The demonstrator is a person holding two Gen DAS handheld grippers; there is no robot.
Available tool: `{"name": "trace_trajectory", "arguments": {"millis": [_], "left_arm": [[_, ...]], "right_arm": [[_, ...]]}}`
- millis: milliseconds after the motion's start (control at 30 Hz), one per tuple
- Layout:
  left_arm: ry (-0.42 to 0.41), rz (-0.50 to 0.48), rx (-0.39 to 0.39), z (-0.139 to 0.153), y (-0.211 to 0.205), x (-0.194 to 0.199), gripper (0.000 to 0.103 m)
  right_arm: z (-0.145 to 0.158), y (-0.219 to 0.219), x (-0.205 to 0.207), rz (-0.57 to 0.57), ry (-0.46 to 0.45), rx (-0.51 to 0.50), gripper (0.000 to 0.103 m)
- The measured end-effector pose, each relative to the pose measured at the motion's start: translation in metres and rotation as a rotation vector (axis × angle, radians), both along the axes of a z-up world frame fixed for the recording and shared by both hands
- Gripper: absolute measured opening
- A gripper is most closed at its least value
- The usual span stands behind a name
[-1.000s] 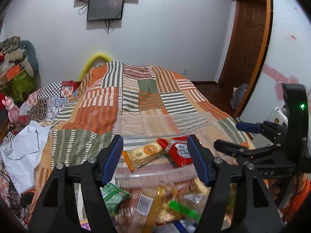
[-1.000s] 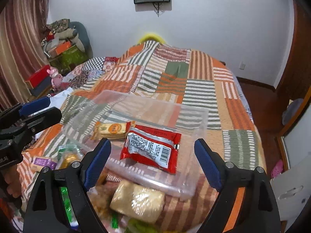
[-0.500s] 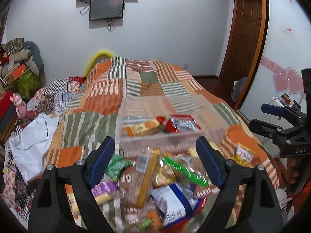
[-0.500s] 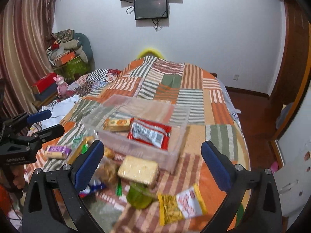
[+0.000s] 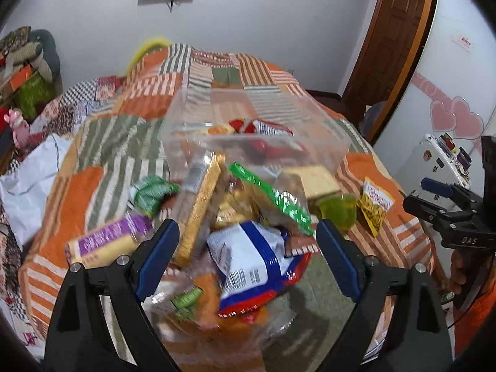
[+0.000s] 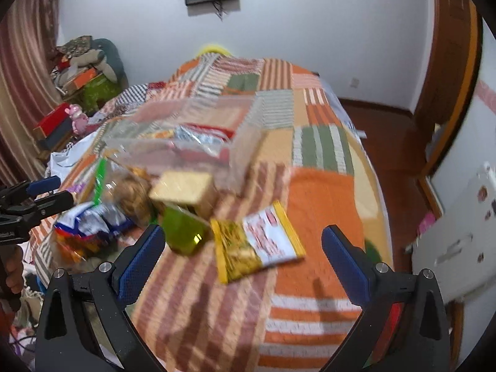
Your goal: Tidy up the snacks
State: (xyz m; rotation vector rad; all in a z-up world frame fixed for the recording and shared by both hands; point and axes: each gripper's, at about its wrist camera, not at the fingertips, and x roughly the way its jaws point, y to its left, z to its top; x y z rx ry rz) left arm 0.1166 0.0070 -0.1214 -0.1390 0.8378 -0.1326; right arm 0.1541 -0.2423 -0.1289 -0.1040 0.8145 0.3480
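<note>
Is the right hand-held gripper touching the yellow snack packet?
Apart. The right wrist view shows the right hand-held gripper open, with bedspread visible between each finger and the yellow snack packet.

- Your left gripper [image 5: 248, 257] is black with blue finger pads [image 5: 156, 262]; your right gripper [image 6: 240, 260] matches it.
- The quilt [image 5: 93, 142] is a patchwork of orange, olive-green and white stripes.
- The bin [image 5: 310, 130] at 12 o'clock is clear plastic, with a red-and-white packet [image 5: 263, 128] inside.
- The bag [image 5: 251, 260] between your left pads is white and blue with a red edge.
- At 10 o'clock lies a yellow bar with a purple label [image 5: 105, 243].
- At 2 o'clock sits a translucent green cup [image 5: 338, 209], and past it a yellow packet [image 5: 375, 204] with red lettering.
- The wall [image 6: 310, 31] is white, the door [image 5: 390, 37] dark brown.
</note>
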Motion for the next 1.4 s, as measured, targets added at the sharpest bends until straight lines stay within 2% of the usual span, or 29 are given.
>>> {"name": "trace_trajectory", "arguments": {"millis": [100,367,667,833,900,967,1067,1267,1400], "left_arm": [[0.039,0.011,-0.019,-0.012,-0.002,-0.001,0.091],[0.119,0.01,-0.037,-0.038,-0.012,0.008,0.091],[0.145,0.026,-0.048,-0.053,-0.015,0.019,0.09],[0.109,0.041,-0.037,-0.053,-0.015,0.016,0.08],[0.101,0.043,-0.036,-0.053,-0.015,0.016,0.07],[0.093,0.034,-0.036,-0.052,-0.014,0.014,0.066],[0.094,0.029,-0.064,-0.052,-0.007,0.013,0.059],[0.09,0.026,-0.085,-0.049,-0.005,0.01,0.057],[0.074,0.022,-0.089,-0.042,-0.005,0.006,0.056]], "right_arm": [[-0.015,-0.011,0.003,-0.021,0.058,0.017,0.101],[-0.036,-0.02,0.008,-0.022,0.121,0.02,0.101],[-0.05,-0.01,0.021,0.016,0.191,0.079,0.101],[-0.057,-0.005,0.023,0.015,0.19,0.064,0.101],[-0.057,-0.005,0.022,0.007,0.184,0.068,0.101],[-0.057,-0.006,0.021,0.003,0.184,0.073,0.1],[-0.056,-0.007,0.02,-0.004,0.17,0.051,0.088],[-0.053,-0.007,0.021,-0.01,0.152,0.027,0.046],[-0.05,-0.011,0.019,-0.004,0.148,0.048,0.037]]}}
